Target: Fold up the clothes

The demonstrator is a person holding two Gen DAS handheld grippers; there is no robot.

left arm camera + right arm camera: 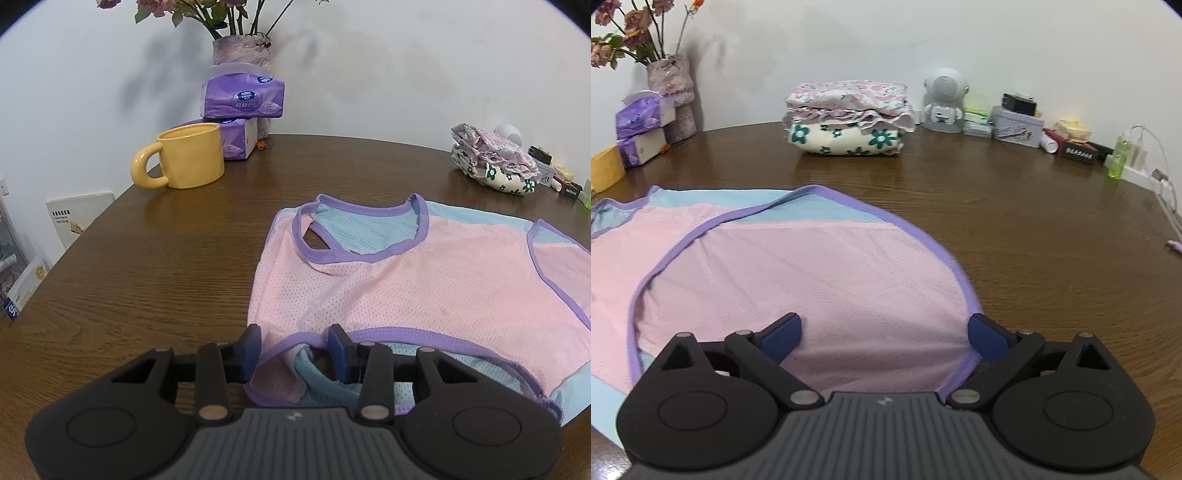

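A pink mesh vest [424, 288] with purple trim and a light blue back lies flat on the brown wooden table [166, 266]. My left gripper [295, 347] is low at the vest's near left corner. Its jaws are half closed around a bunched purple-edged strap [280, 369]. A gap with bare table shows between the pads, so they do not pinch it. In the right wrist view the vest [812, 266] fills the lower left. My right gripper [886, 332] stands wide open over its purple-trimmed right edge, with pink fabric between the fingers.
A yellow mug [188, 157], two purple tissue packs [242, 99] and a flower vase [242, 51] stand at the back left. A stack of folded clothes [849, 118] sits at the back. Small items [1015, 122] and a cable [1163, 192] line the right edge.
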